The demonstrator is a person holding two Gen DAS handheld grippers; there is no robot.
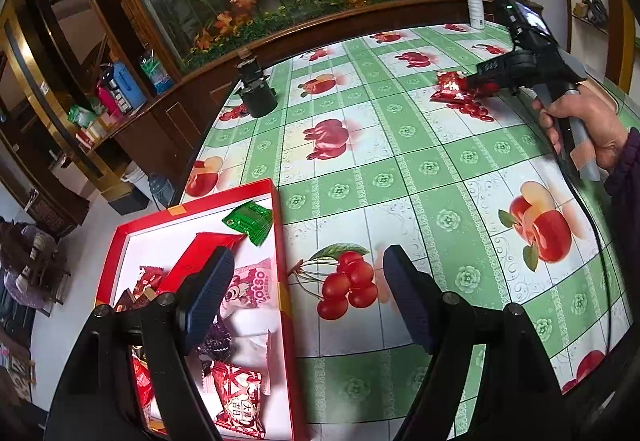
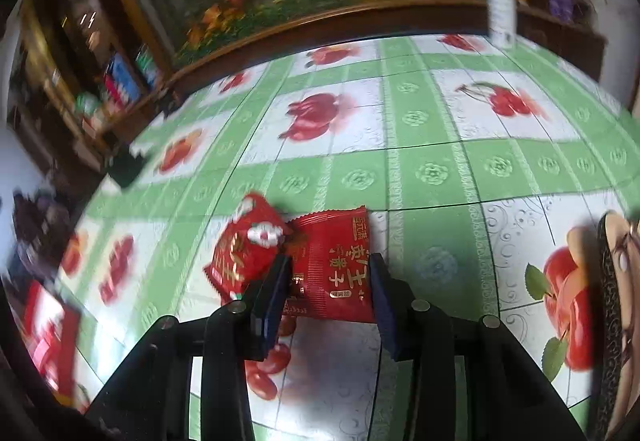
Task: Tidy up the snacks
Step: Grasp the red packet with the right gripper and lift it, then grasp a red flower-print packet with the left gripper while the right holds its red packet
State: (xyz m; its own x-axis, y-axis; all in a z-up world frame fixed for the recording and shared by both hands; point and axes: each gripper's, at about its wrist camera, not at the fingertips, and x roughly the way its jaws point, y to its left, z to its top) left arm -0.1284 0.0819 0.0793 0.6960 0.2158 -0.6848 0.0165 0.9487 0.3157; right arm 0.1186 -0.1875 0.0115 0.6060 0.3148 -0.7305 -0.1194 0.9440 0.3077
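While the left hand-held gripper (image 1: 308,297) hung apart beside the red box (image 1: 280,241), the right hand-held gripper (image 2: 330,281) clamped a red snack packet (image 2: 334,265) on the worktop (image 2: 440,169).

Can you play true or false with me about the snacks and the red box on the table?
1. The right gripper has a red snack packet between its fingers. True.
2. The left gripper is holding a packet. False: it is open with nothing in it.
3. A green packet lies inside the red box. True.
4. The red box is empty. False: several snacks are in it.
5. The tablecloth is plain blue. False: it is green and white with fruit pictures.
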